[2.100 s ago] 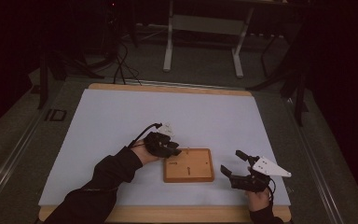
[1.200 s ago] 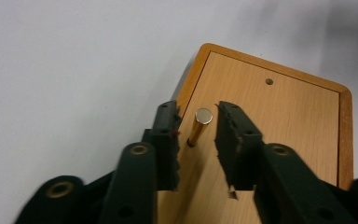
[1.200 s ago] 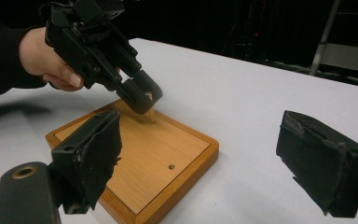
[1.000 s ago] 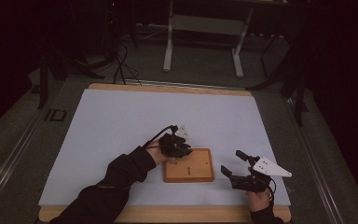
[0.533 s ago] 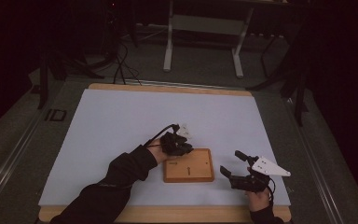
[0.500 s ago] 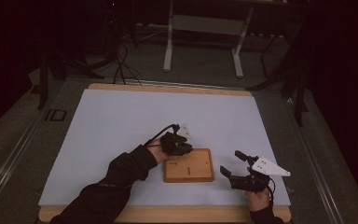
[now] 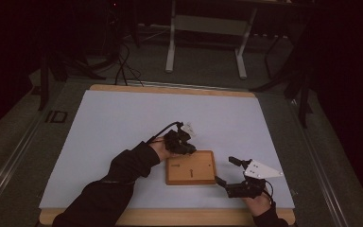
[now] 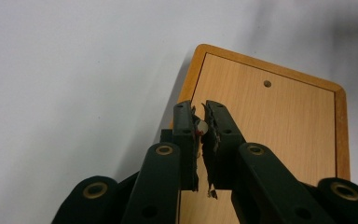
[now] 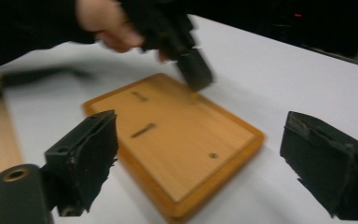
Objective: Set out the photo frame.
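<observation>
**Two grippers at a wooden board**

A white sheet (image 7: 123, 137) is being spread over the table (image 7: 170, 218), and a wooden board (image 7: 191, 167) with a raised rim is lying on it, toward the near edge. All places below are given from this board.

The left gripper (image 7: 181, 143) is being held over the far left corner of the board, its jaws pointing down at the rim. In the left gripper view the jaws are being kept almost together, and a small pale thing with a red spot (image 8: 201, 128) is being pinched between them; what it is cannot be told.

The right gripper (image 7: 228, 174) is being held just beside the near right corner of the board, apart from it. Its jaws are being kept wide, with nothing between them.

A small hole (image 8: 267, 84) is seen in the board face.
</observation>
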`<state>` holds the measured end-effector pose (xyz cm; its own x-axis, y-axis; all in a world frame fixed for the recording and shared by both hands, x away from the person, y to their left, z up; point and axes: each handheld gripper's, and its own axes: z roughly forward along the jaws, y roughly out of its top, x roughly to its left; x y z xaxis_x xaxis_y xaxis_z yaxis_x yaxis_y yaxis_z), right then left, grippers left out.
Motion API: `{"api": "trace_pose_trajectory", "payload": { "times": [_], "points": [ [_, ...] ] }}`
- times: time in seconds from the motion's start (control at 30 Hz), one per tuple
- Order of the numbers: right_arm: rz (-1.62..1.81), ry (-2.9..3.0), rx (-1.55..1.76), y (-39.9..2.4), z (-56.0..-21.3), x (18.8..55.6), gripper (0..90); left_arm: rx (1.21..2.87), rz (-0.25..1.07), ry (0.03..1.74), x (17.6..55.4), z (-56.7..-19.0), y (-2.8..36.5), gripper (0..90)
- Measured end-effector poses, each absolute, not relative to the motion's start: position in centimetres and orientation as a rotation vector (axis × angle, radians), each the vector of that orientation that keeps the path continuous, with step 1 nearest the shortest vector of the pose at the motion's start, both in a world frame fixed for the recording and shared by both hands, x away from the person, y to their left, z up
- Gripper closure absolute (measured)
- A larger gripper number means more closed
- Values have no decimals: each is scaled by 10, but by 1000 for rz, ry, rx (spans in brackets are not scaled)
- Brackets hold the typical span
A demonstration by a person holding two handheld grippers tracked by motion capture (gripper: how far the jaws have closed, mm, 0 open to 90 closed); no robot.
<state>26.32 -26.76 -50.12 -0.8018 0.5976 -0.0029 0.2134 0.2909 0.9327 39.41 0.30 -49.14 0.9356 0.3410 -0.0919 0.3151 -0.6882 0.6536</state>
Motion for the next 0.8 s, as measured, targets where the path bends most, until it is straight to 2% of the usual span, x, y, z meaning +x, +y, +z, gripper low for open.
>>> {"api": "trace_pose_trajectory", "payload": {
  "times": [0.27,0.4,0.47,0.73,0.8],
  "points": [
    [1388,2359,594,-254,-501,256,104,2361,-60,434,406,-494,8,845],
    [1330,2393,523,-251,-500,253,130,2366,-81,424,409,-494,8,845],
    [1269,2455,490,-250,-504,254,190,2378,-134,406,415,-493,8,844],
    [1047,2435,348,-242,-507,246,224,2355,-208,412,423,-496,11,844],
    [877,2392,238,-234,-511,239,243,2341,-238,429,428,-497,12,845]
  ]
}}
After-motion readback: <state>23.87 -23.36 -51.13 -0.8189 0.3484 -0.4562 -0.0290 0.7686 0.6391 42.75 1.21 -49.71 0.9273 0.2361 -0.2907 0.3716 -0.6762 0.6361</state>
